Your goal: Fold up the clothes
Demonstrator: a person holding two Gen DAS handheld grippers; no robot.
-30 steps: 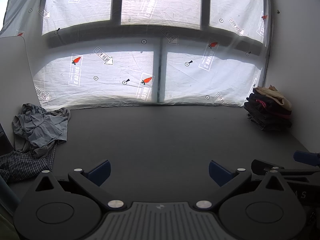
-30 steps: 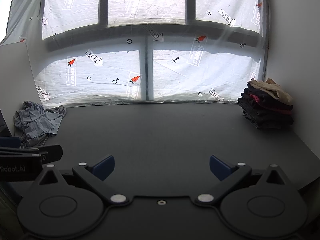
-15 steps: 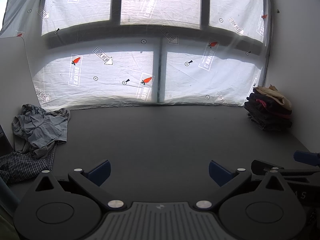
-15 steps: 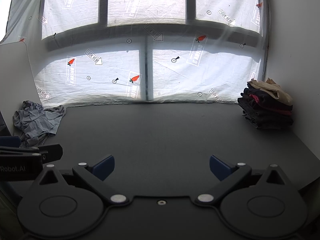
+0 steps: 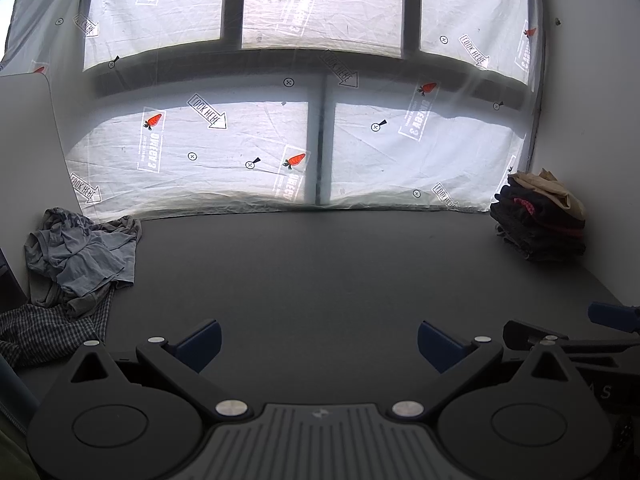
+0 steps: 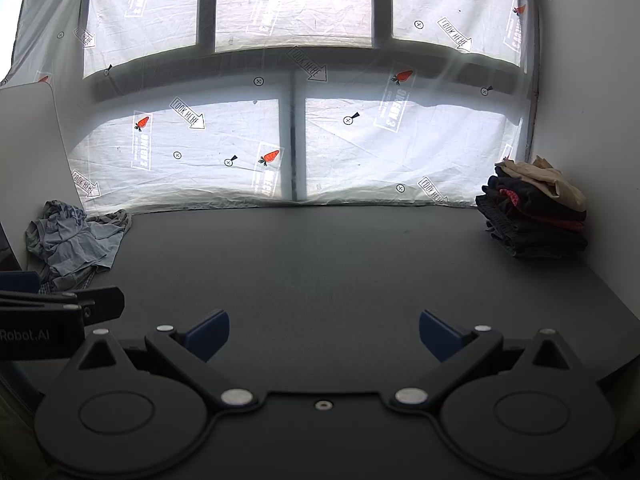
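1. The left tongs (image 5: 318,342) are wide open and hold nothing; only bare dark bench (image 5: 340,272) shows between the blue tips.
2. The right tongs (image 6: 324,334) are also wide open and empty, low over the same bench.
3. The unfolded clothes (image 5: 82,256) lie in a loose heap at the left middle of the frame, against the white wall. It is a grey-blue garment on top, with a checked cloth (image 5: 44,334) spreading under it toward the lower left.
4. This heap is to the left and ahead of both tongs. In my judgement the left tongs are nearer, because the checked cloth comes almost beside their left finger.
5. The heap is crumpled, so I cannot tell a long axis.
6. A folded stack (image 6: 534,216) of dark pieces with a beige one on top stands at the right middle, in the far corner, well apart from the heap.
7. Nothing stands between the tongs and the heap.
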